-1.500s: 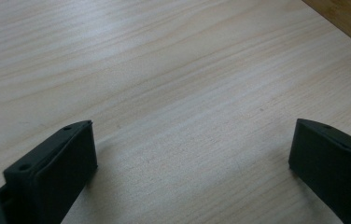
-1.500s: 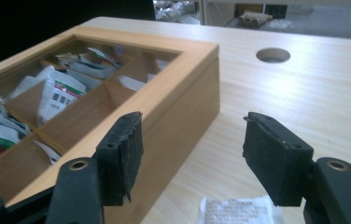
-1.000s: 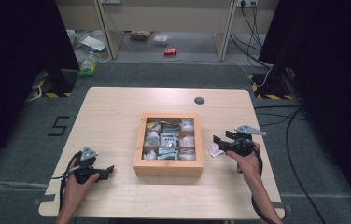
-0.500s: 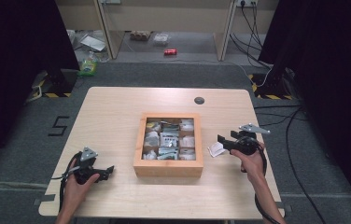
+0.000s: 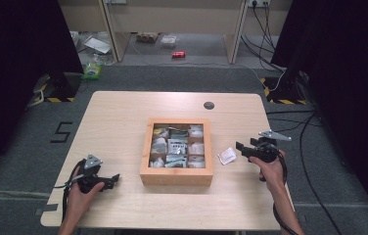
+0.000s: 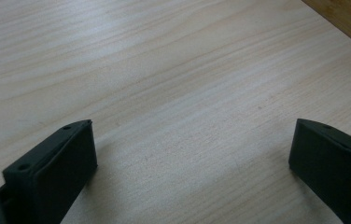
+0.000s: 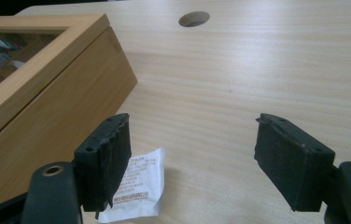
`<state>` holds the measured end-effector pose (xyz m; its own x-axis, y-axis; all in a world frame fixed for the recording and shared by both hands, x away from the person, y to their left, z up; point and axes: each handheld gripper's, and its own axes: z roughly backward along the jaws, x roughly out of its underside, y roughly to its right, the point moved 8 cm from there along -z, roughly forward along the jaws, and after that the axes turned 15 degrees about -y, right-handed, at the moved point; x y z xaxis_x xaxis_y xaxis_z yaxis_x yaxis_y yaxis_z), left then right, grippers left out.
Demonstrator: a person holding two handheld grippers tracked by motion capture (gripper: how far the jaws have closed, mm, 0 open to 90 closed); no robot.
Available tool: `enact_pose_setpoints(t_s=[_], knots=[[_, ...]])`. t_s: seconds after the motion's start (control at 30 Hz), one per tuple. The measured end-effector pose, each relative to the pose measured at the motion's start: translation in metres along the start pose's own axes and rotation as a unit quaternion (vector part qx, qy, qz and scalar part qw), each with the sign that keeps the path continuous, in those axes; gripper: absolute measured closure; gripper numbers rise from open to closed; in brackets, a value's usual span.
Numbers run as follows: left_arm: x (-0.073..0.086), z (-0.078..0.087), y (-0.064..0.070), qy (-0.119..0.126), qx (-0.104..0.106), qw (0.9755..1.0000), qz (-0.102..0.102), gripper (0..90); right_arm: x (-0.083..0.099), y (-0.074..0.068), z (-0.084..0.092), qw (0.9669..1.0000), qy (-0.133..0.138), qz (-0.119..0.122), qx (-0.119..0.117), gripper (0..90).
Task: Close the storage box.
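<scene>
the right claw (image 5: 241,147) has just been opening, nothing between its jaws; the white packet (image 5: 227,155) lies flat on the surface (image 5: 123,112) beside the wooden box (image 5: 176,177). lower over it, then pinch an edge. left claw (image 5: 112,180) rests open.

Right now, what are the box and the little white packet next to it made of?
The box looks like pale, smooth wood: grain shows on its wall, and the top seems a clear pane, maybe glass or plastic. The packet seems thin paper or foil, flat, creased, with printed text.
</scene>
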<state>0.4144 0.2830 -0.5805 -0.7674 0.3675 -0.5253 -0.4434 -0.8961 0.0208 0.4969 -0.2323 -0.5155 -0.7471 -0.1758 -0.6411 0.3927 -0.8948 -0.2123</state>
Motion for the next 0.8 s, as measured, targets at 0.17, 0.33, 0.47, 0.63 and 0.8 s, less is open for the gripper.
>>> enact_pose_setpoints(t_s=[0.17,0.33,0.47,0.63,0.8], knots=[[0.0,0.0,0.0,0.0,0.0,1.0,0.0,0.2,0.002,0.002,-0.001,1.0,-0.005,-0.001,0.002,27.4],[0.0,0.0,0.0,0.0,0.0,1.0,0.0,0.2,0.006,0.008,-0.003,0.9997,-0.017,0.002,0.015,27.1],[0.0,0.0,0.0,0.0,0.0,1.0,0.0,0.2,0.011,0.017,-0.006,0.9993,-0.027,0.0,0.024,26.9],[0.0,0.0,0.0,0.0,0.0,1.0,0.0,0.2,0.017,0.024,-0.009,0.9987,-0.037,-0.003,0.035,26.7],[0.0,0.0,0.0,0.0,0.0,1.0,0.0,0.2,0.021,0.028,-0.012,0.9976,-0.047,0.007,0.051,26.5]])
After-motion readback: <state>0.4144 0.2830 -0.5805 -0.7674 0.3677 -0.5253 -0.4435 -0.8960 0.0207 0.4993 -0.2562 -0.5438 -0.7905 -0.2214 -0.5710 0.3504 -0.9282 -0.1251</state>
